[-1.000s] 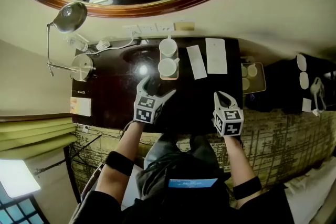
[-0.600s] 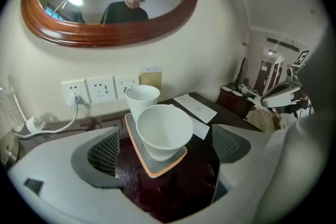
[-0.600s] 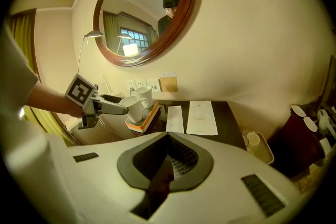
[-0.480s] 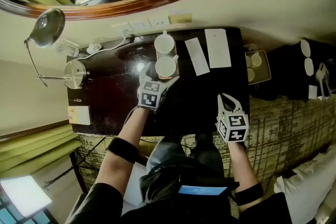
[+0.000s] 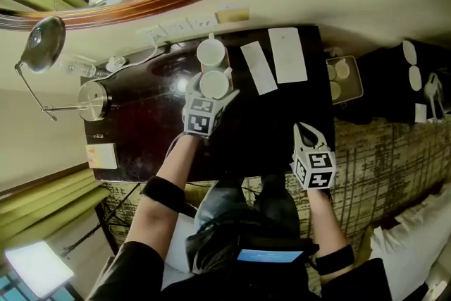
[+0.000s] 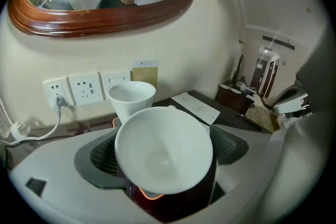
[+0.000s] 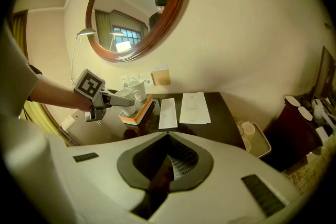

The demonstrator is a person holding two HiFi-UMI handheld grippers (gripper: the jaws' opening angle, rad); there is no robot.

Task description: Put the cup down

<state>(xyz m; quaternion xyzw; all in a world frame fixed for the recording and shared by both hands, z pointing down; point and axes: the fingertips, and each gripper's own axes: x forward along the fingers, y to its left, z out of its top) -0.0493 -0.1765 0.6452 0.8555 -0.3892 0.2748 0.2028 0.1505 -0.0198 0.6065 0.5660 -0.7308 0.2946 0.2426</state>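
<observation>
Nearest, at the front edge of the dark table (image 5: 141,130): right gripper (image 5: 304,129), jaws clenched together on nothing, angled down toward the tabletop. Farther in and to the left: left gripper (image 5: 210,99), jaws clamped on either side of a white cup (image 6: 164,148), mouth tipped back toward the holder. Cup poised at the near end of a small orange-edged tray (image 7: 136,114); impossible to tell whether its base touches. Just behind, on the same tray, a second white cup (image 6: 131,98), upright. Right of the tray, flat on the table, a narrow paper slip (image 5: 258,68) and a wider sheet (image 5: 287,55), side by side but apart. Off the table's right end, a side tray (image 5: 359,81) with small cups inside. At the table's left end, a desk lamp (image 5: 42,35) on a round base. Along the back wall, a row of wall sockets (image 6: 86,88), one with a white cable (image 6: 31,128) plugged in. Above the sockets, a wood-framed mirror (image 6: 105,23) on the pale wall.
</observation>
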